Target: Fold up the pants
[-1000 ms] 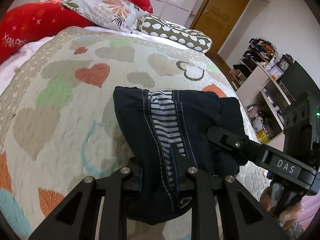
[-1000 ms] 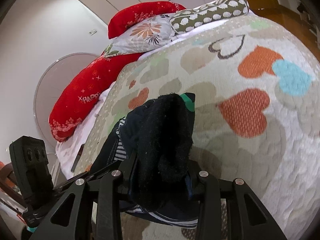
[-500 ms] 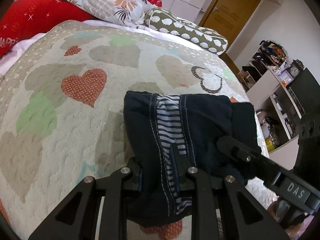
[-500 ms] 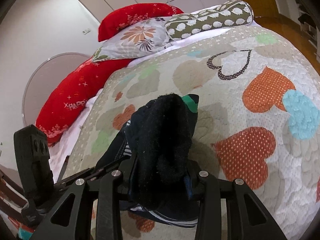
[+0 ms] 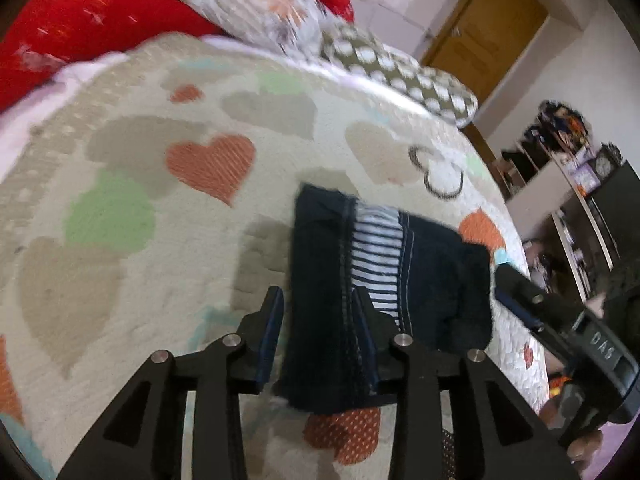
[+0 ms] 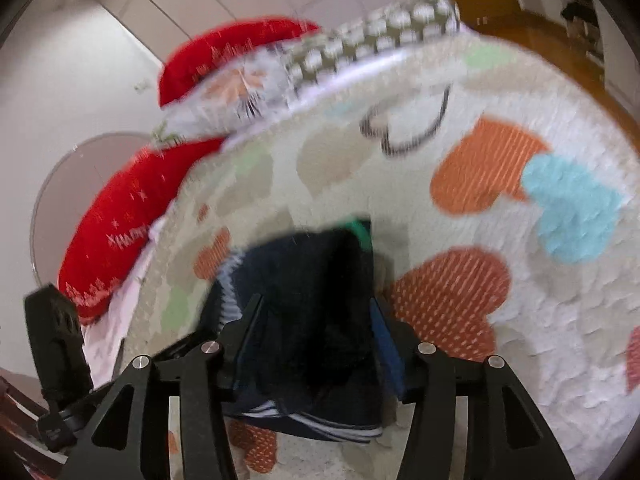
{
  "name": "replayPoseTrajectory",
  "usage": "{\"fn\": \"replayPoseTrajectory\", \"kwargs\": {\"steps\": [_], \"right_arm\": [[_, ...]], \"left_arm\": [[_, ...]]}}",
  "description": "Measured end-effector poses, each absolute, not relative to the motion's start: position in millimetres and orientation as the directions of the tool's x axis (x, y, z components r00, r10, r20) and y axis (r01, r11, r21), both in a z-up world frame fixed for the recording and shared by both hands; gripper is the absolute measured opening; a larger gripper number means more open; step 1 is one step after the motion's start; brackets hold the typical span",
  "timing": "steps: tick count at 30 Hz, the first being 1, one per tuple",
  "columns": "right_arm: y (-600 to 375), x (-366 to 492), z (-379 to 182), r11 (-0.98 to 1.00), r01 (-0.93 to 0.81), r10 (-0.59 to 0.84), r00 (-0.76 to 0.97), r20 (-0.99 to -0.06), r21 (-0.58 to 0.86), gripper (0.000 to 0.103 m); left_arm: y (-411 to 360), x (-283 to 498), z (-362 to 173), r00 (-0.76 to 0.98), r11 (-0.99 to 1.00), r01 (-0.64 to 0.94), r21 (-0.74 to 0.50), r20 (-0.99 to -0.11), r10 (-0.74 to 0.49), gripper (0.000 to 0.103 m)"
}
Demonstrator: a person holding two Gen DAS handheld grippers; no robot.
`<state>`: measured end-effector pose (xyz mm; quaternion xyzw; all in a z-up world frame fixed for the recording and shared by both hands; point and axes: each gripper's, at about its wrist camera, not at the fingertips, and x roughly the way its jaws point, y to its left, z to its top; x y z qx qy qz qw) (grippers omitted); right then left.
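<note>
The folded dark navy pants (image 5: 404,280) with a blue-and-white striped panel lie on the heart-patterned bedspread (image 5: 132,184). My left gripper (image 5: 318,316) is open, its fingers standing apart around the near left part of the pants. In the right wrist view the pants (image 6: 316,308) show as a dark bundle with a green tag. My right gripper (image 6: 316,328) is open, its fingers wide on either side of the bundle. The right gripper's body also shows in the left wrist view (image 5: 560,320), at the pants' right edge.
Red, floral and dotted pillows (image 5: 280,12) lie at the head of the bed. A wooden door (image 5: 484,28) and cluttered shelves (image 5: 560,184) stand to the right, past the bed's edge. The frames are blurred by motion.
Both grippers have opened and let go of the pants, which now lie on the bedspread. The views have shifted and blurred.
</note>
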<state>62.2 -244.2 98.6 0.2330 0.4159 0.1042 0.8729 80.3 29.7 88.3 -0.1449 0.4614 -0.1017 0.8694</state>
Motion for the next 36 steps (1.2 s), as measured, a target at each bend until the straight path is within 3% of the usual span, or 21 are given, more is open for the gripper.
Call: {"fn": "replayPoseTrajectory", "kwargs": {"steps": [5, 13, 18, 24, 30, 36], "right_arm": [[-234.5, 43.8, 128.6, 0.88, -0.046, 0.365, 0.7, -0.614, 0.472, 0.056], [-215.1, 56.3, 93.1, 0.893, -0.034, 0.378, 0.598, -0.707, 0.449, 0.056], [-227.7, 29.8, 115.1, 0.887, -0.047, 0.378, 0.645, -0.664, 0.459, 0.056], [-238.8, -37.4, 127.8, 0.911, 0.0, 0.292, 0.707, -0.644, 0.413, 0.057], [-232.6, -97.3, 129.6, 0.947, 0.052, 0.179, 0.731, -0.658, 0.316, 0.062], [-222.5, -136.6, 130.5, 0.952, 0.047, 0.174, 0.731, -0.66, 0.303, 0.066]], "left_arm": [[27.5, 61.2, 95.9, 0.594, 0.94, 0.053, -0.337, -0.746, -0.302, 0.043], [16.1, 56.2, 68.0, 0.496, 0.939, 0.061, -0.339, -0.806, -0.323, 0.043], [19.7, 23.9, 93.0, 0.55, 0.948, 0.078, -0.309, -0.779, -0.3, 0.051], [23.0, -45.8, 135.4, 0.728, 0.984, 0.026, -0.178, -0.671, -0.14, 0.079], [32.4, -116.9, 174.9, 0.867, 0.992, -0.101, -0.069, -0.495, 0.054, 0.1], [34.9, -166.0, 206.7, 0.923, 0.984, -0.179, -0.001, -0.346, 0.168, 0.103]]}}
